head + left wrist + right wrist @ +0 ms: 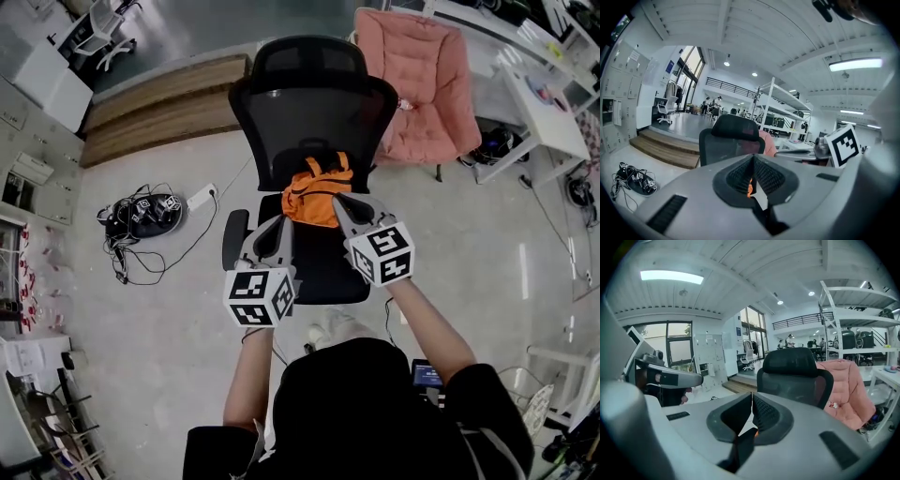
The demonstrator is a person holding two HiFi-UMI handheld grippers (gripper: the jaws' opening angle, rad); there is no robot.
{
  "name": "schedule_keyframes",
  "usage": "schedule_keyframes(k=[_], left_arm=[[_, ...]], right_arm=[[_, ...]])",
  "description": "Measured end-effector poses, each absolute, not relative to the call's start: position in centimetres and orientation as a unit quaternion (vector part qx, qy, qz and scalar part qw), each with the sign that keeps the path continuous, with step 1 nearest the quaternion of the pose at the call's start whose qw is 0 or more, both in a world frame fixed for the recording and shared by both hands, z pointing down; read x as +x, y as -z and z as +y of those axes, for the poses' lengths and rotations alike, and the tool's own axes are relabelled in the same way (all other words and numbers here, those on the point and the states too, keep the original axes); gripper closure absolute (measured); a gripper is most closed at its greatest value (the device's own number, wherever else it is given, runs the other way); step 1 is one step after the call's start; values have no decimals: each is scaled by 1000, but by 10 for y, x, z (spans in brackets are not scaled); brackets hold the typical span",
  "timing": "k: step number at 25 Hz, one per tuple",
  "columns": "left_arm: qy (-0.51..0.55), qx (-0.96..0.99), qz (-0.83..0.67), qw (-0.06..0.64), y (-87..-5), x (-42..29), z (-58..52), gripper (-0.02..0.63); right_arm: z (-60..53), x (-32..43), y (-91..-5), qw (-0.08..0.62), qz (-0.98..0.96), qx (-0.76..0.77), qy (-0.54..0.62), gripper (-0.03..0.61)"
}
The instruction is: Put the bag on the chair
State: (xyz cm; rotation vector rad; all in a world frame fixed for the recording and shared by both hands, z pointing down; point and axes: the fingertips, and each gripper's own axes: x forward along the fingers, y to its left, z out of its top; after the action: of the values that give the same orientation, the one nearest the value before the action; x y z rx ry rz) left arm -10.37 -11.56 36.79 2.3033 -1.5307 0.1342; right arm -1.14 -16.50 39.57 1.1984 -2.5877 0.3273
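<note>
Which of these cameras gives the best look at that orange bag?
The head view: it shows the whole orange bag lying on the black chair, against its backrest. The left gripper view catches only an orange sliver low between its jaws, and the right gripper view barely a speck.

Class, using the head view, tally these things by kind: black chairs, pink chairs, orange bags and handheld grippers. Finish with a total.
Black chair: 1
Pink chair: 1
Orange bag: 1
Grippers: 2, the left gripper and the right gripper
Total: 5
</note>
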Motion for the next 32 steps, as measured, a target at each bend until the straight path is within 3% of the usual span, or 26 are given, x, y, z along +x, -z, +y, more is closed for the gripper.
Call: schedule_keyframes(k=[18, 32], left_arm=[[-31, 838, -533, 109, -294, -112, 11, 603], [-23, 843, -531, 86, -272, -100, 38, 603]], right_arm=[[-40, -21, -313, 85, -895, 434, -55, 577], [-11, -12, -282, 56, -901, 430, -35, 577]])
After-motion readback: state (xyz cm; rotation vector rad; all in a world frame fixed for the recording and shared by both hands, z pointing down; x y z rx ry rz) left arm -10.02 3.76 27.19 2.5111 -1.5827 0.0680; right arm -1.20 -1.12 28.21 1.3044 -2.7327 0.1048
